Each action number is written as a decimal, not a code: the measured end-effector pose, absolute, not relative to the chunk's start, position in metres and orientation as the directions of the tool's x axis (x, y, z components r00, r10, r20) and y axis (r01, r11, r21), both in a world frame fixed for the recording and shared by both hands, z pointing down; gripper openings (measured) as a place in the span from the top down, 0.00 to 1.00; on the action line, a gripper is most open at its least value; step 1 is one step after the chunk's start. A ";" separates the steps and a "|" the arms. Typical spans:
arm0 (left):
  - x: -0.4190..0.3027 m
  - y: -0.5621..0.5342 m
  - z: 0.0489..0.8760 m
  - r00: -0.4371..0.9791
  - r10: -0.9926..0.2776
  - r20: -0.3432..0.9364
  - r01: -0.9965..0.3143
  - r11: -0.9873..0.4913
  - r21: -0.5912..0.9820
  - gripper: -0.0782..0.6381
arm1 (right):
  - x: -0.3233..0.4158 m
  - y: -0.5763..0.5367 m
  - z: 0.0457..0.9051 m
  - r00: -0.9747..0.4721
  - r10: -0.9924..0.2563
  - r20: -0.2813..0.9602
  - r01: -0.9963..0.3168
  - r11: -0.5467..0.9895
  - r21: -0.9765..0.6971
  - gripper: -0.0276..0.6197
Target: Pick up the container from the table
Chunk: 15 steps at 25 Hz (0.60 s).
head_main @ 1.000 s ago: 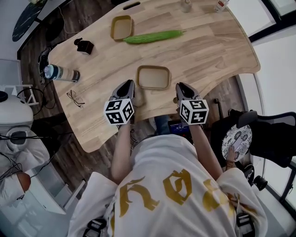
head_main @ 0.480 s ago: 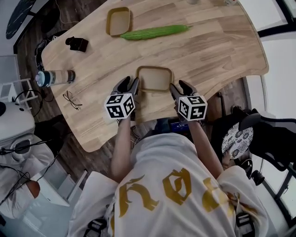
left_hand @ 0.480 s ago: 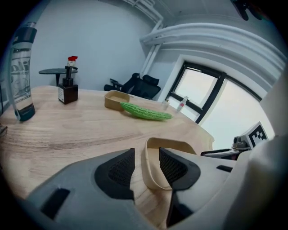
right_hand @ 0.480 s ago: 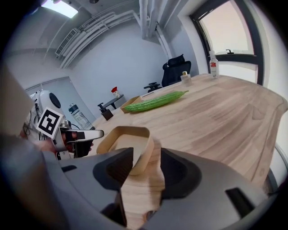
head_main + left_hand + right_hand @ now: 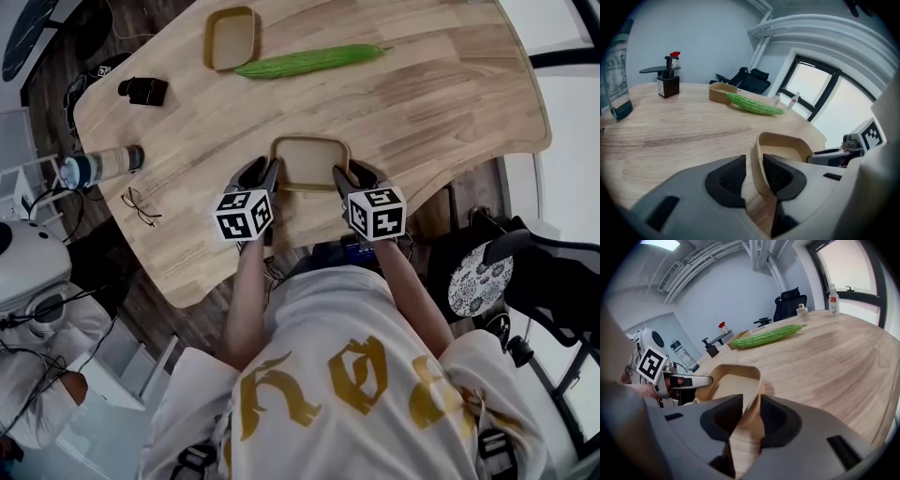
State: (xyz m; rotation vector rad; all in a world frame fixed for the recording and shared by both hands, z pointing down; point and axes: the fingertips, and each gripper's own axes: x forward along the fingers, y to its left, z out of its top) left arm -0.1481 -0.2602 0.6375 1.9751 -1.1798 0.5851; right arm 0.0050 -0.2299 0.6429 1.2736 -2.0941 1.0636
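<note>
Left gripper (image 5: 265,172) and right gripper (image 5: 349,174), tilted downward, straddle container (image 5: 309,161) rims, jaws just closing, unclamped.

my pale curved wooden table (image 5: 441,103) bears a tan rounded-rectangular container (image 5: 309,159) nearest me, a matching tan container (image 5: 231,39) beside a long bumpy green gourd (image 5: 309,61) farther off, and a small black box (image 5: 142,90), clear plastic bottle (image 5: 98,167) and thin-framed spectacles (image 5: 139,208) leftward.
</note>
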 end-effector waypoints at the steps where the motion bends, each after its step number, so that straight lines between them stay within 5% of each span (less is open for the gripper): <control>1: -0.146 -0.259 0.639 0.475 -0.533 0.700 -0.880 -0.298 0.370 0.76 | 0.003 -0.231 0.642 -0.458 -0.527 0.716 -0.889 0.277 -0.365 0.81; 3: -0.143 -0.256 0.638 0.473 -0.533 0.702 -0.881 -0.296 0.369 0.83 | 0.002 -0.233 0.640 -0.442 -0.532 0.723 -0.897 0.281 -0.342 0.84; 15: -0.133 -0.250 0.626 0.492 -0.540 0.683 -0.870 -0.290 0.398 0.84 | 0.015 -0.228 0.627 -0.422 -0.565 0.709 -0.907 0.271 -0.323 0.86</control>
